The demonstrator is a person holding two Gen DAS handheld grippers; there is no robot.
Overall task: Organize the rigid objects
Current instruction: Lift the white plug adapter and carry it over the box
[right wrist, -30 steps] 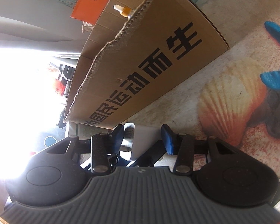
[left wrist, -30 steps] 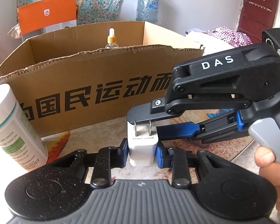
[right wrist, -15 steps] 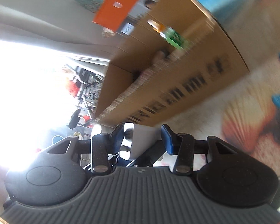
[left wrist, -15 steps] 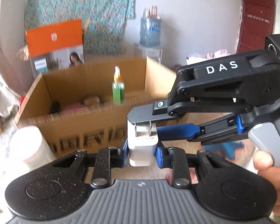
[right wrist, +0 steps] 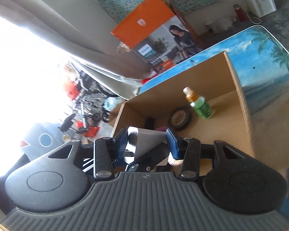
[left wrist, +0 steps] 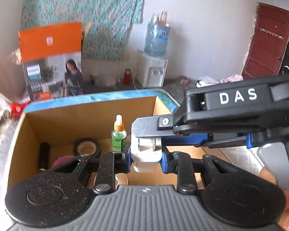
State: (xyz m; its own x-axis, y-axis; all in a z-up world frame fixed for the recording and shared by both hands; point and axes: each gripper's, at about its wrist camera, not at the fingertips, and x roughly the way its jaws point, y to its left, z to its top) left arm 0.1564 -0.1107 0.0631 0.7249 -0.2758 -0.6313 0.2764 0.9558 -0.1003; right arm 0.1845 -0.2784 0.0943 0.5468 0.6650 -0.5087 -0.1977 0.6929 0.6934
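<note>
Low in the left wrist frame's centre, the left tool (left wrist: 146,156) clamps a white charger (left wrist: 146,160) by its sides, while the right tool (left wrist: 147,132) reaches in from the right and pinches the same charger across its pronged end. Since a second ago both have lifted it off the bench to above the cardboard box (left wrist: 67,115), so dropping it in looks next. Farther in, mid-frame, the box holds a green dropper bottle (left wrist: 118,134), a tape roll (left wrist: 87,147) and a dark cylinder (left wrist: 44,156) at left.
</note>
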